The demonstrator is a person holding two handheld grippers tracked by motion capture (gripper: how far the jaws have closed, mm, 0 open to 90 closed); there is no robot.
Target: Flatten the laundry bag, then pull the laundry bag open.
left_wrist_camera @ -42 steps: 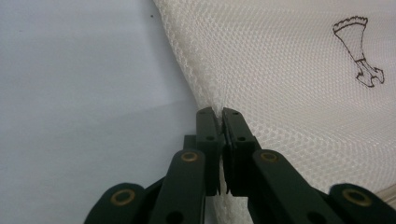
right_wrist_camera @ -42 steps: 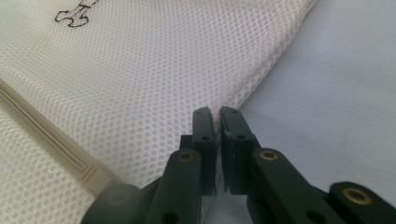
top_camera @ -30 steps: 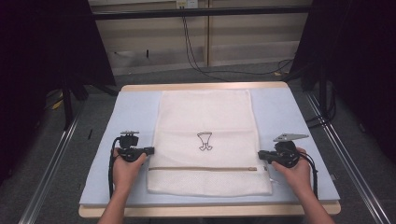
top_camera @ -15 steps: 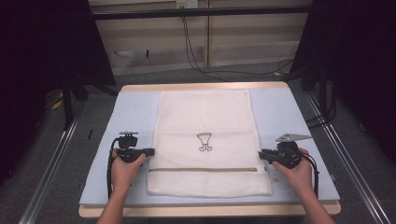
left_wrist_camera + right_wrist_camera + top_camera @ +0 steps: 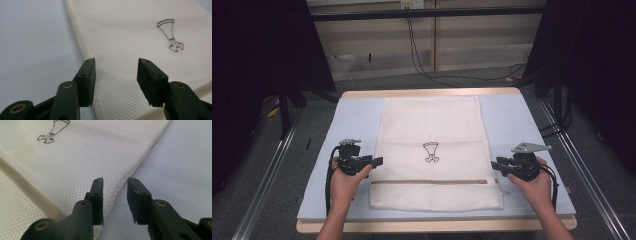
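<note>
Where both clamped mesh bag [image 5: 432, 150] edges earlier, left hand-held gripper [image 5: 374, 161] and right hand-held gripper [image 5: 498, 165] just opened, released.

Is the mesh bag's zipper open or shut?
Shut: the zipper runs as one closed tan line across the flat mesh bag.

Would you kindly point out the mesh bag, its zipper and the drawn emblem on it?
mesh bag [image 5: 432, 125]: high view, upper middle of the fabric.
zipper [image 5: 427, 182]: high view, middle of the tan strip.
emblem [image 5: 430, 151]: high view, centre of the dark outline.
</note>
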